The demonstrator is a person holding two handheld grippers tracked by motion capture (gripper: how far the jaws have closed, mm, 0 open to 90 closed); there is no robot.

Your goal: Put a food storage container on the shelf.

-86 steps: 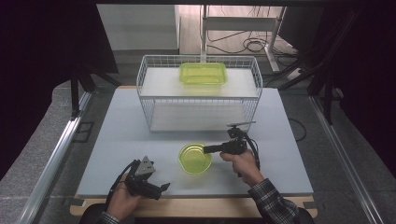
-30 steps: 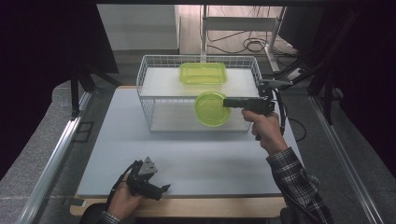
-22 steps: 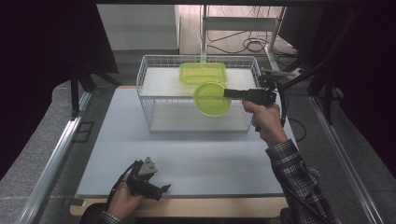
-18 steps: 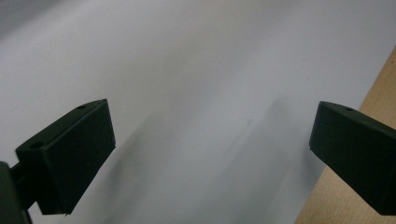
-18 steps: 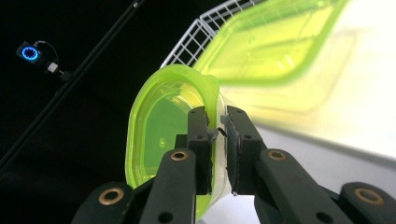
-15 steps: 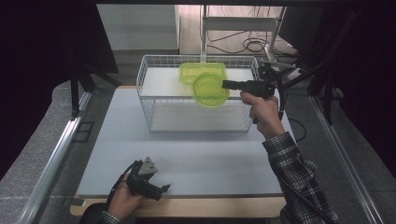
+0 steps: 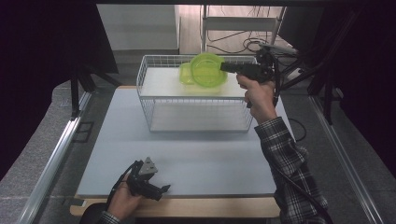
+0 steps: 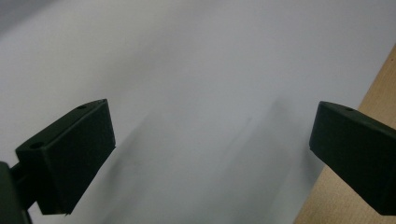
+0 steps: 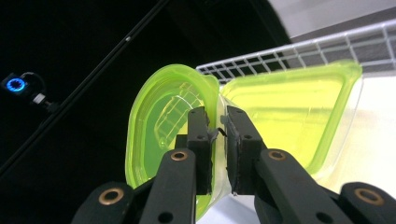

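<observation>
**Bowl held over the basket**

The right gripper (image 7: 223,68) pinches the rim of the round green bowl (image 7: 204,70), holding it tilted above the wire basket (image 7: 196,122), beside the green tub (image 9: 299,112), likely to set it inside. The left gripper (image 7: 159,190) rests on the table (image 7: 205,158), jaws spread, empty.

Two green plastic containers are here: one round tub (image 7: 203,70) and one rectangular lidded box (image 9: 299,112). There is one white wire basket (image 7: 196,109), one white table (image 7: 187,158) with a wooden front edge, and two black handheld grippers, a left gripper (image 7: 148,181) and a right gripper (image 7: 223,66), each with two jaws. One person works them, with two hands and one plaid sleeve (image 7: 289,163).
</observation>
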